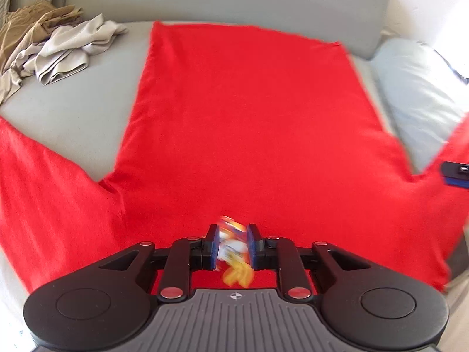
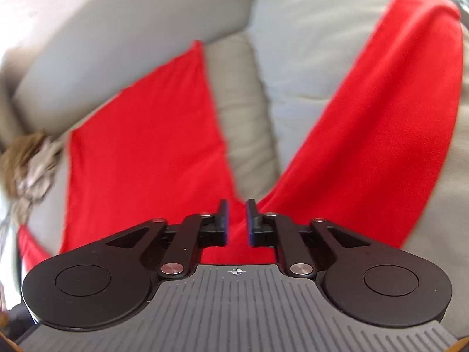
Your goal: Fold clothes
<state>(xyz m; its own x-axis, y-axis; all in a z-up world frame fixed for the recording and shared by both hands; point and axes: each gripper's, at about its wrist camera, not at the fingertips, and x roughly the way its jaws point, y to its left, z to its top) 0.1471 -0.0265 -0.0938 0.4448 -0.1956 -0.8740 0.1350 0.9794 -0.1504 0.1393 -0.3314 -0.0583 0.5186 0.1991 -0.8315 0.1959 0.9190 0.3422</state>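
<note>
Red shirt (image 1: 243, 123) lies flat, sleeves spread, on the sofa (image 1: 88, 108), your left gripper (image 1: 233, 246) jaws clamp its printed collar edge, your right gripper (image 2: 236, 223) jaws gape empty above it.

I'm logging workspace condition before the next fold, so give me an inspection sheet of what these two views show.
Surface: grey sofa seat, back cushion behind, pale pillow at the right.
Job's things: red sweater spread flat, both sleeves angled outward; a printed tag or graphic, blurred, sits at its near edge.
Clutter: crumpled beige and tan clothes piled at the far left of the seat.
Grippers: left gripper has its pads against the printed patch; right gripper is open, nothing between its pads, above the red fabric.
Cables: nothing seen.
Surroundings: bright light at the right edge; otherwise too blurred to tell.
</note>
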